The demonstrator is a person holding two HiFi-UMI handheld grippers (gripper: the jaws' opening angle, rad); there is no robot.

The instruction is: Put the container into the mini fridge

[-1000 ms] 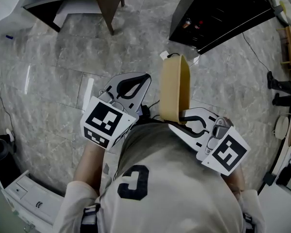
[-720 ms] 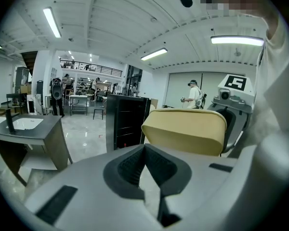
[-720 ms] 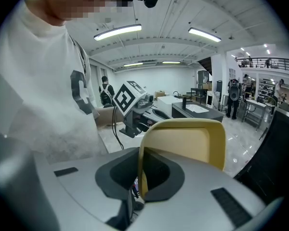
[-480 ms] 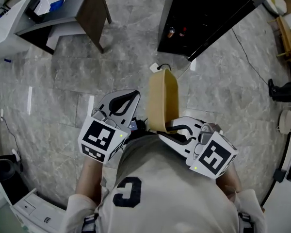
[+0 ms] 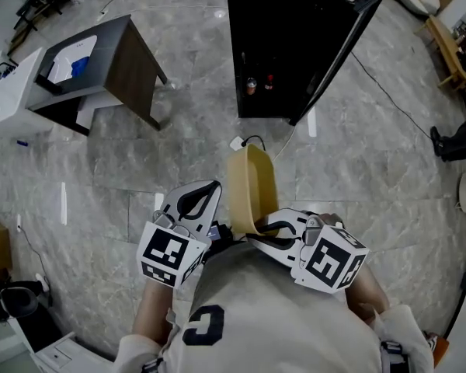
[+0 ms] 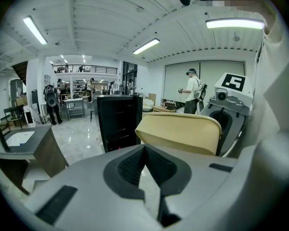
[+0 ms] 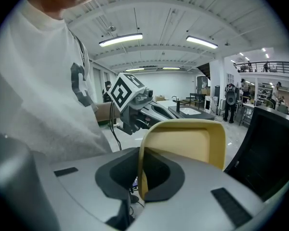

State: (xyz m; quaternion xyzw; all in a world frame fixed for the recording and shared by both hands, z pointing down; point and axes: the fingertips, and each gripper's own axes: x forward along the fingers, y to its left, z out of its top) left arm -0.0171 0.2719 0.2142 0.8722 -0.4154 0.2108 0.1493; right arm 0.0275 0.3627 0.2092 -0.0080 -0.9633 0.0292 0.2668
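Right gripper (image 5: 270,228), angled down by the chest, pinches the rim of the tan container (image 5: 248,183), held on edge, well short of the open mini fridge (image 5: 283,45); left gripper (image 5: 199,200) alongside, tilted down too, jaws closed on nothing.

Mustard-yellow container (image 5: 251,185) between the black pads (image 7: 120,174) of the white right gripper (image 5: 262,230) — ahead of its fingertips, a black mini fridge (image 5: 291,45) on grey-veined floor (image 5: 101,169). Black-and-white square markers (image 5: 169,252) pattern the left gripper (image 5: 214,185) too.

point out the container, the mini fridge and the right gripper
container (image 5: 251,183): head view, its broad wall
mini fridge (image 5: 283,29): head view, black body
right gripper (image 7: 141,175): right gripper view, between jaw tips
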